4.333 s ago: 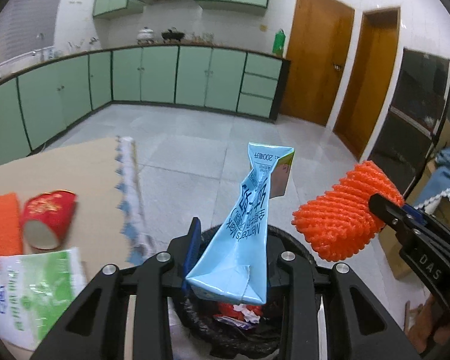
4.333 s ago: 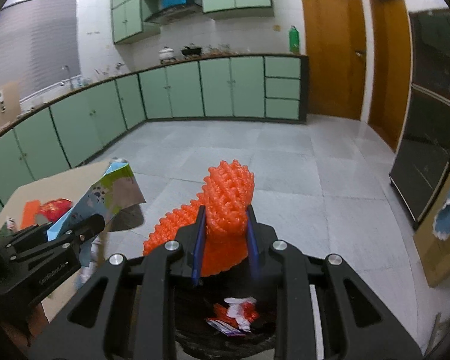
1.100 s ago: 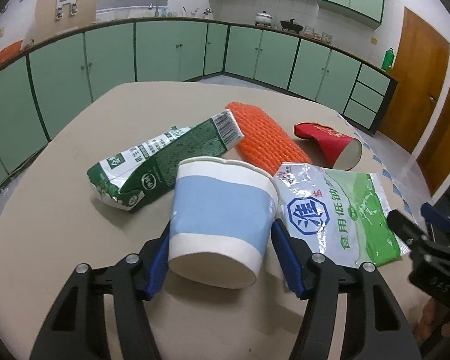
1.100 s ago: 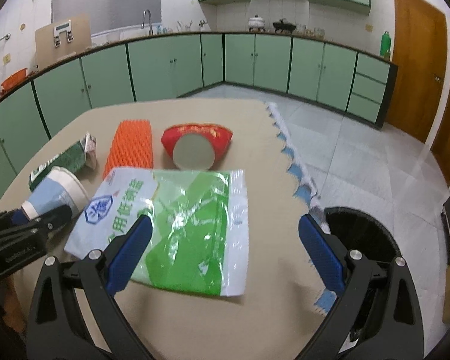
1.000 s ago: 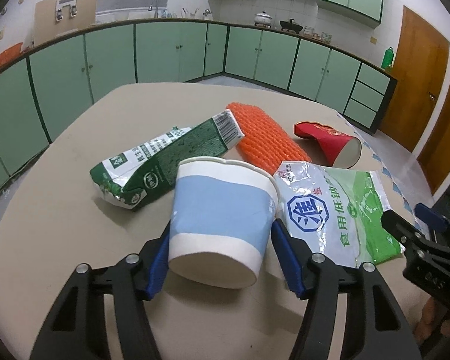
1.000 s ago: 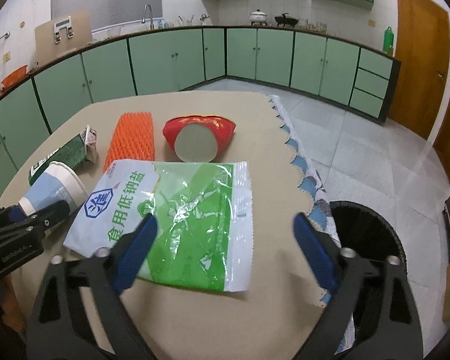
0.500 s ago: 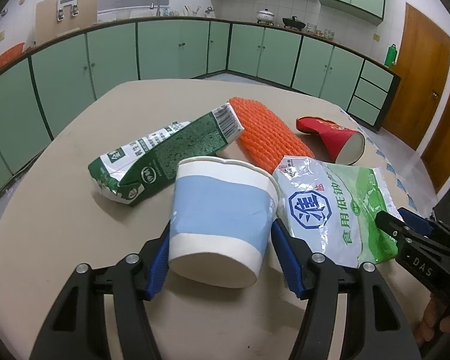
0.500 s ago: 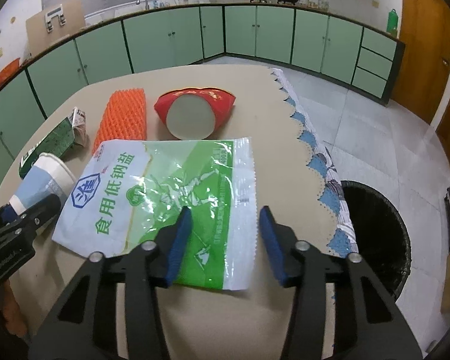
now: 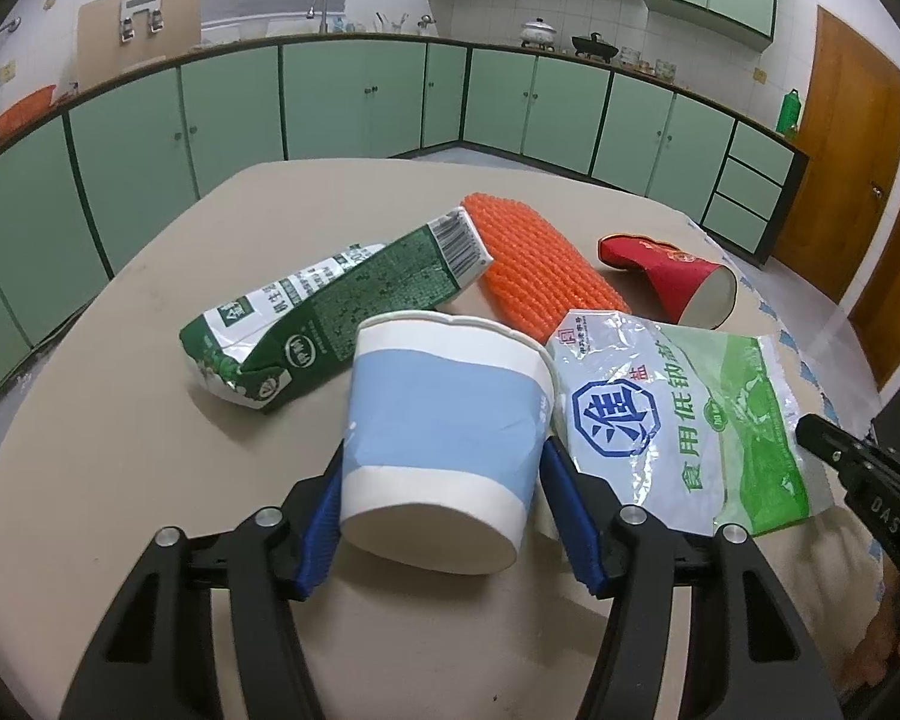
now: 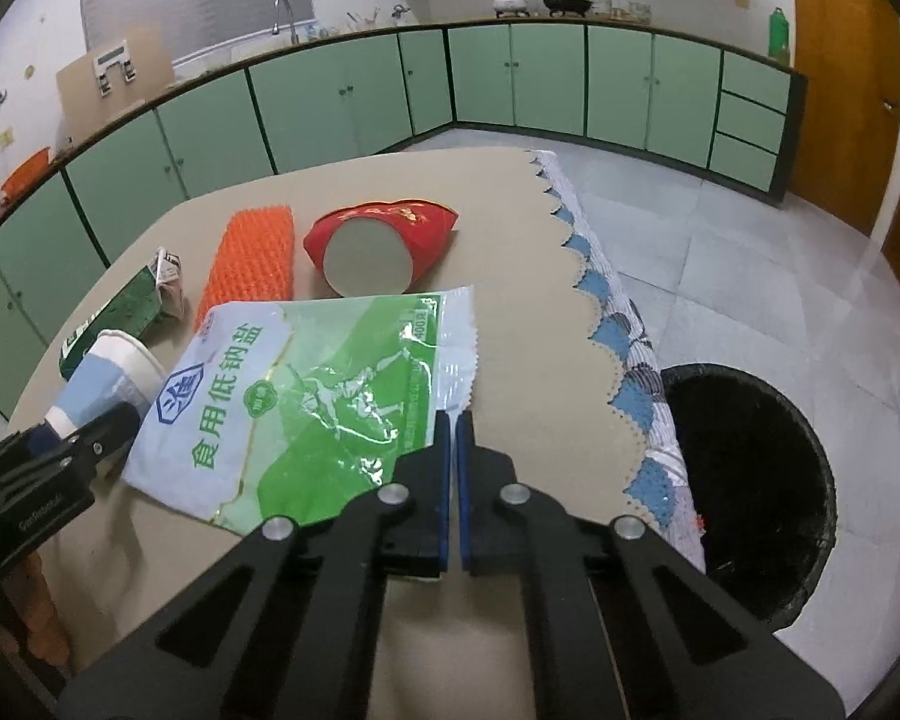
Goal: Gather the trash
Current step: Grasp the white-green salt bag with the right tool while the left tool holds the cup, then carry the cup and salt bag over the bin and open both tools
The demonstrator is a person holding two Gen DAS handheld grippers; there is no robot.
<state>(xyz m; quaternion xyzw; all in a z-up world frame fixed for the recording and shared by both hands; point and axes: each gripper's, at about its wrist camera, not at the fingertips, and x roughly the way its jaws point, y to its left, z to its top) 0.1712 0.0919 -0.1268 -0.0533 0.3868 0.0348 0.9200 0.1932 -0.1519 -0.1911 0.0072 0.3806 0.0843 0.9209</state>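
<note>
My left gripper (image 9: 444,498) is shut on a blue and white paper cup (image 9: 444,432), which lies on its side on the tan table (image 9: 120,480). The cup also shows in the right wrist view (image 10: 105,378). My right gripper (image 10: 449,426) is shut on the near right corner of a green and white plastic bag (image 10: 312,396), which lies flat on the table and also shows in the left wrist view (image 9: 678,408). A green carton (image 9: 336,312), an orange foam net (image 9: 540,270) and a red paper cup (image 9: 672,279) lie behind them.
A black trash bin (image 10: 750,492) with a black liner stands on the tiled floor right of the table. A scalloped blue and white cloth edge (image 10: 618,324) hangs over the table's right side. Green kitchen cabinets (image 10: 510,90) line the far walls.
My right gripper has come down to the bag and closed on its near right corner. My left gripper has stayed shut on the paper cup in the same place.
</note>
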